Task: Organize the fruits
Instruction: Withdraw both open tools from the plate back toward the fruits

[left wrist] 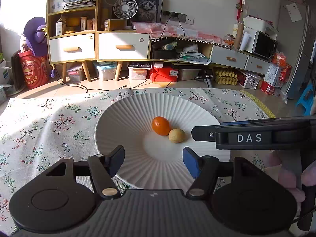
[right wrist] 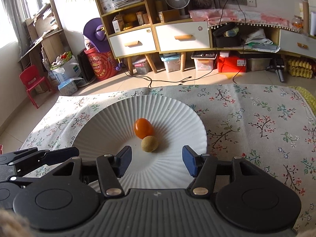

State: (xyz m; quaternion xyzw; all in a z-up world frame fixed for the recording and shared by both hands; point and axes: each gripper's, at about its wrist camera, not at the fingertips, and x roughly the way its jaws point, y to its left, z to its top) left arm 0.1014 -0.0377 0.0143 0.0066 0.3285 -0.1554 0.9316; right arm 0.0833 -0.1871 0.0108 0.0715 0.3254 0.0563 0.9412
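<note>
A: Quick check, grippers first. Left gripper in the left wrist view: jaws apart, nothing btw the pads, hanging over the near rim of the white ribbed plate.

B: Right gripper same deal: jaws parted, empty, low centre of its own frame. The tan round fruit sits just past its tips, not btw them.

A: So both fruits are on the plate. The orange fruit, looks like a kumquat or small tomato, can't say which, is mid-frame, touching the tan one at its lower right.

B: Yep. Judging by that, the drop-off step looks done w/ both pieces in the plate's centre well. Can't see any other fruit on the floral tablecloth.

A: To finish clean imo: back both grippers straight out along their own line, jaws kept wide, so no pad clips the tan fruit. It's round and would roll.

B: Also the right gripper's finger reaches in from the right edge of the left view, close to the tan fruit. Pull that one away first, w/o sweeping sideways.

A: And don't bump the plate rim; it could slide on the cloth.
</note>
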